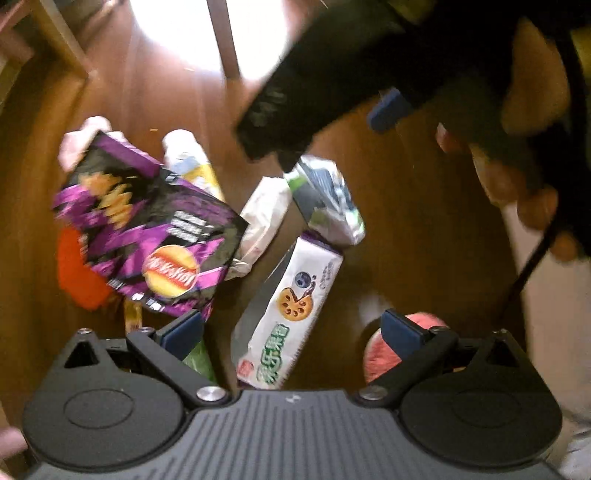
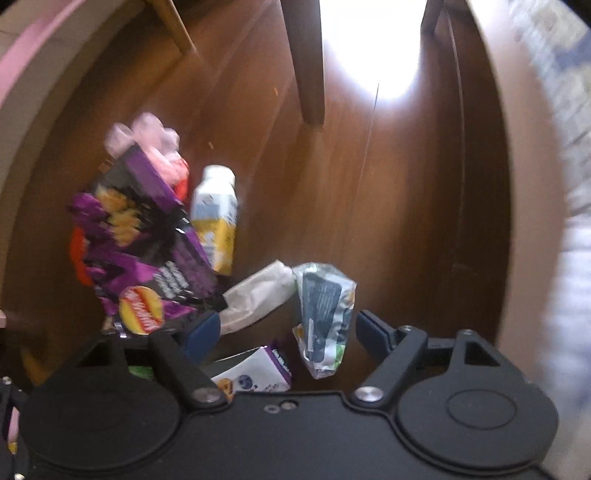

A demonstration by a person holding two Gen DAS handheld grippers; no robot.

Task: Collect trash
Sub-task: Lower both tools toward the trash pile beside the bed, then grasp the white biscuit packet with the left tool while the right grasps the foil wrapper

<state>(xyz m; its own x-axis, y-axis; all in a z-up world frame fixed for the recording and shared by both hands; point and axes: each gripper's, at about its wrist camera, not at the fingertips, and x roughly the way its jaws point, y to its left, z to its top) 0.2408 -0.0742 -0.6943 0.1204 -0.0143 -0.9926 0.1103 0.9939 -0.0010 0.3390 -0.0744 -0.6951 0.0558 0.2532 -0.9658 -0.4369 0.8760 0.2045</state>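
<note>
Trash lies in a heap on the brown wooden floor. In the left wrist view I see a purple chips bag point(image 1: 147, 229), a white biscuit packet point(image 1: 291, 314), a crumpled silver-green wrapper point(image 1: 328, 199), a white paper wrapper point(image 1: 264, 221) and a white-yellow bottle point(image 1: 192, 162). My left gripper point(image 1: 291, 328) is open above the biscuit packet, holding nothing. The right gripper's blue pad point(image 1: 388, 110) shows blurred at the upper right, in a person's hand. In the right wrist view my right gripper point(image 2: 286, 328) is open over the crumpled wrapper point(image 2: 325, 314), beside the chips bag point(image 2: 147, 251), bottle point(image 2: 216, 218) and biscuit packet point(image 2: 255, 373).
An orange item point(image 1: 77, 273) and a pale pink bag point(image 1: 81, 140) sit under the chips bag. A pink round thing point(image 1: 384, 354) lies by the left gripper's right finger. A dark chair leg point(image 2: 306, 62) and a lighter furniture leg point(image 2: 173, 26) stand beyond the heap. Bare floor point(image 2: 406, 221) stretches right.
</note>
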